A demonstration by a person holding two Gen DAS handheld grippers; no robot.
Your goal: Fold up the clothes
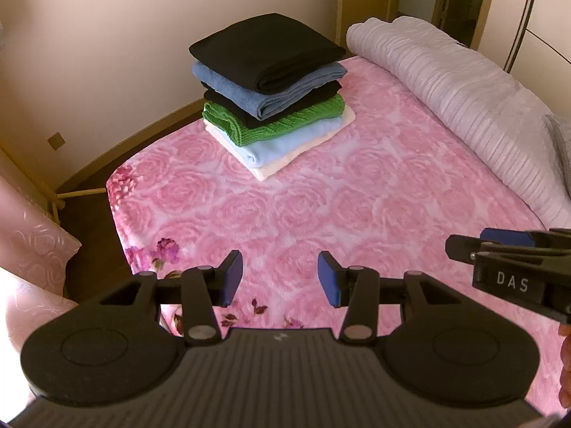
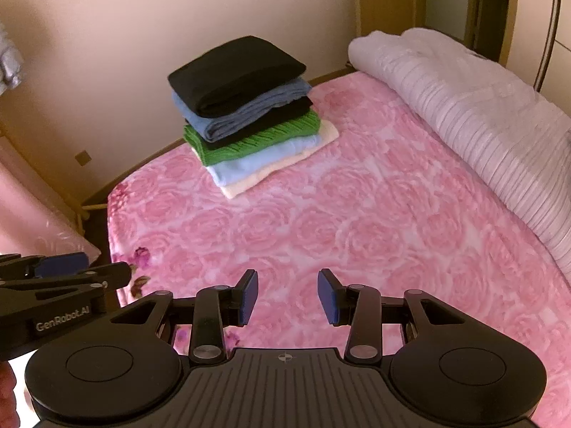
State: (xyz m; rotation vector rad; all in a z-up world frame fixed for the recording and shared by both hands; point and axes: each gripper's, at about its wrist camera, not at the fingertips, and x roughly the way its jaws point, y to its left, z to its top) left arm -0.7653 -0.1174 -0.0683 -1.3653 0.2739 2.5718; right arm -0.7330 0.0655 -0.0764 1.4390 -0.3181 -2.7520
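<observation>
Hovering over the pink blanket [image 1: 321, 192], the left gripper [image 1: 280, 278] gapes wide — empty. The right gripper [image 2: 287, 297] too; folded clothes [image 2: 246, 107] lie far.

— How's my left gripper [image 1: 281, 278] set?

— Tipped forward and downward, its blue pads [image 1: 232, 278] standing apart with nothing between them.

— And my right gripper [image 2: 288, 297]?

— Same pose: pitched downward, blue pads [image 2: 328, 297] parted, the gap bare.

— Are the two close?

— Side by side, not touching. From my left wrist the right one pokes in at the right edge; from my right wrist the left one shows at the left edge, with a bit of my hand [image 2: 7, 396] under it.
</observation>
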